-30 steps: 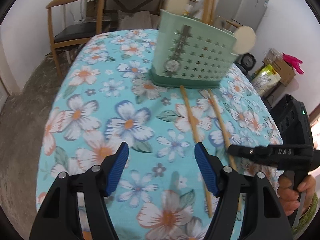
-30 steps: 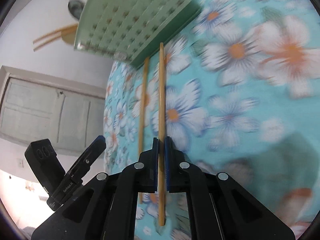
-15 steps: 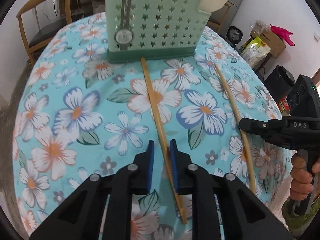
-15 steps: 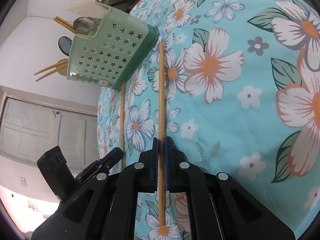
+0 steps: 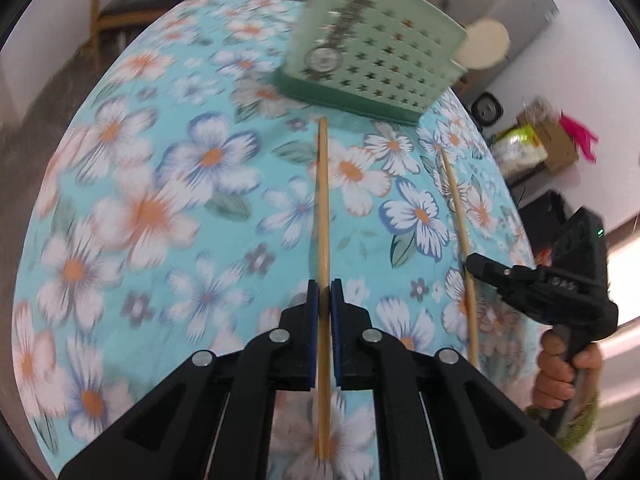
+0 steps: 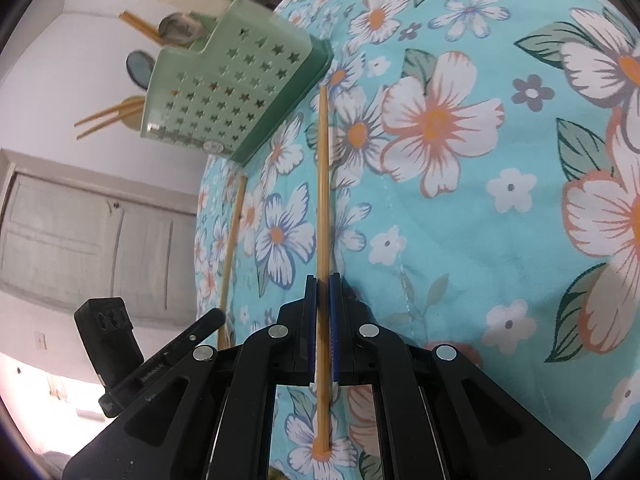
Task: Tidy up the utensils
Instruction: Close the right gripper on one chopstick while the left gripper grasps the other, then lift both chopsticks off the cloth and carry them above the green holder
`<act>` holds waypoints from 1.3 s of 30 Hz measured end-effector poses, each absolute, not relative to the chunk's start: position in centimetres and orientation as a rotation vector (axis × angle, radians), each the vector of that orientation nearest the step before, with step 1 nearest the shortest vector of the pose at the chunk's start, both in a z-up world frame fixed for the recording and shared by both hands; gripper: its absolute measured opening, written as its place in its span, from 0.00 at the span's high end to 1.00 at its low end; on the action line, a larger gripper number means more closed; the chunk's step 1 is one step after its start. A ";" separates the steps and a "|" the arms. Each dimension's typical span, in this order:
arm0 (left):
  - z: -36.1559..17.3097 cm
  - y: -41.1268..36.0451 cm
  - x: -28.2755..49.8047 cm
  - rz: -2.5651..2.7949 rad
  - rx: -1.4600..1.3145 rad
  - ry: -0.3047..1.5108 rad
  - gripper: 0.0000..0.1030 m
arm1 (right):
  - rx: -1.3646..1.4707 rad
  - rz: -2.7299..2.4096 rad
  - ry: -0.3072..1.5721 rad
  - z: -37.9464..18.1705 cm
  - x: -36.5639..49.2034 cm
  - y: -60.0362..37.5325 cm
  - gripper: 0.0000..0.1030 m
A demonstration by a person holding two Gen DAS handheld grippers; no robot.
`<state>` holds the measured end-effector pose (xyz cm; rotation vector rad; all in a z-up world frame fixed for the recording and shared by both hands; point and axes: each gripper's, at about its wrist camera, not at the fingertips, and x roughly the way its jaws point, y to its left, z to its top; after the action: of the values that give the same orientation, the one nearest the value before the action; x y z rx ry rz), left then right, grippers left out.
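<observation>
Two wooden chopsticks lie lengthwise on the floral tablecloth (image 5: 160, 208), pointing at a green star-punched utensil holder (image 5: 372, 60) at the far end. My left gripper (image 5: 324, 292) is closing its jaws on the left chopstick (image 5: 323, 200), whose shaft sits pressed between the blue pads. The right chopstick (image 5: 460, 232) runs into my right gripper (image 5: 474, 266) at the right edge. In the right wrist view, the right gripper (image 6: 323, 280) is shut on that chopstick (image 6: 323, 180). The holder (image 6: 224, 92) contains spoons and chopsticks. The other chopstick (image 6: 230, 248) and left gripper (image 6: 216, 314) are at the left.
A wooden chair (image 5: 120, 4) stands beyond the table's far left. A cardboard box (image 5: 556, 148) with bags sits on the floor to the right. A person's hand (image 5: 560, 376) grips the right handle. A pale door (image 6: 80, 240) fills the wall on the left.
My left gripper came in over the left chopstick and its jaws closed on it. The right gripper stayed shut on its chopstick and shifted a little.
</observation>
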<state>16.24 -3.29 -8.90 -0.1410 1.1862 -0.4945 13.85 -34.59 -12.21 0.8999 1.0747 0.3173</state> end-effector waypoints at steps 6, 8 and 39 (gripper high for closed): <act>-9.5 0.3 14.1 -0.453 -0.226 1.271 0.95 | 0.748 0.375 1.146 -11.4 13.1 -32.9 0.96; -9.5 0.5 13.8 -0.474 -0.222 1.271 0.95 | 0.717 0.368 1.168 -11.5 12.9 -32.4 0.96; -9.7 -6.2 24.0 -0.447 0.097 1.122 0.75 | 0.278 0.152 1.053 -8.4 22.1 -27.6 0.84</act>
<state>23.96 -6.19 -9.67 0.0974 1.1222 -0.4472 22.13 -27.59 -8.42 0.2781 1.0532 0.1516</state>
